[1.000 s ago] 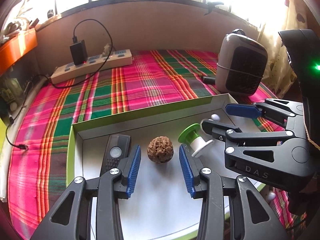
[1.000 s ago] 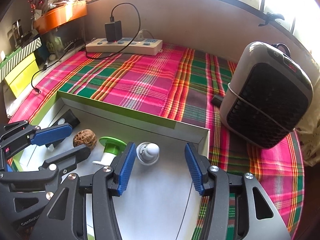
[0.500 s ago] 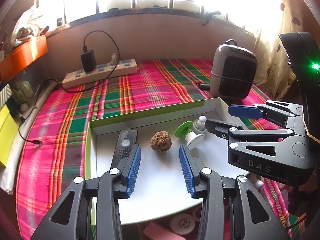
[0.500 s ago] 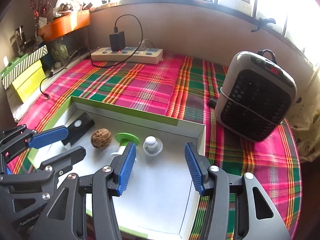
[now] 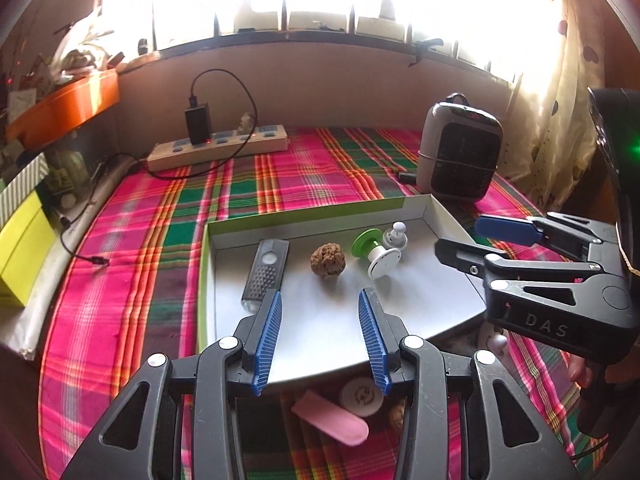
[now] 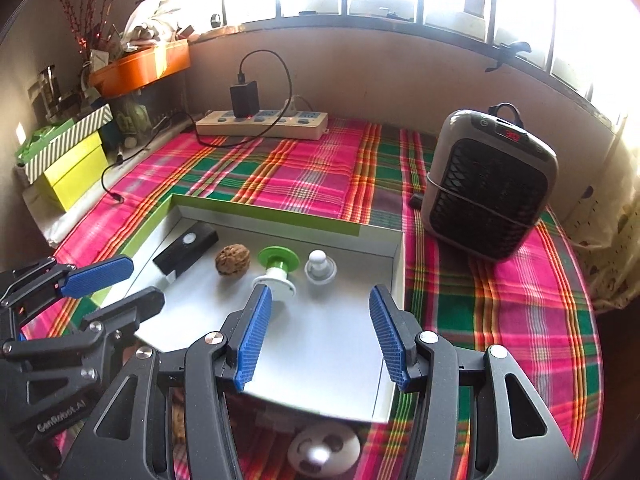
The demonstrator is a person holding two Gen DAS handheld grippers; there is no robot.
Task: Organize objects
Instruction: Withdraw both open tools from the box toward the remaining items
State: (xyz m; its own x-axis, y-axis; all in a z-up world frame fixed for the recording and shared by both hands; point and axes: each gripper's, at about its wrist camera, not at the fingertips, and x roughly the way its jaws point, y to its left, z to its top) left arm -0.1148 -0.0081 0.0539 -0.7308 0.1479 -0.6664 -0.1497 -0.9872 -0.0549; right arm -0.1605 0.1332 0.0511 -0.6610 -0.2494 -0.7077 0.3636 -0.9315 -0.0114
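Observation:
A shallow white box lid with a green rim (image 5: 304,220) (image 6: 264,216) lies on the plaid cloth. In it, in a row, are a black remote-like bar (image 5: 266,272) (image 6: 186,250), a walnut (image 5: 328,260) (image 6: 233,259), a green-and-white spool (image 5: 374,250) (image 6: 277,270) and a small white knob (image 5: 396,234) (image 6: 320,266). My left gripper (image 5: 319,320) hovers open over the lid's near part, nothing between its fingers. My right gripper (image 6: 316,320) (image 5: 460,236) is open too, beside it on the right. Near the lid's front edge lie a pink oblong (image 5: 330,422), a white disc (image 5: 362,396) (image 6: 322,454) and another walnut (image 5: 396,416).
A grey fan heater (image 5: 460,148) (image 6: 488,184) stands at the right back. A power strip with a black charger (image 5: 218,146) (image 6: 262,124) and its cable lies along the back wall. Yellow and striped boxes (image 6: 68,160) and an orange tray (image 5: 64,104) sit at the left.
Both grippers have drawn back and up from the lid, still open. The lid's front edge and the small things lying before it have come into view.

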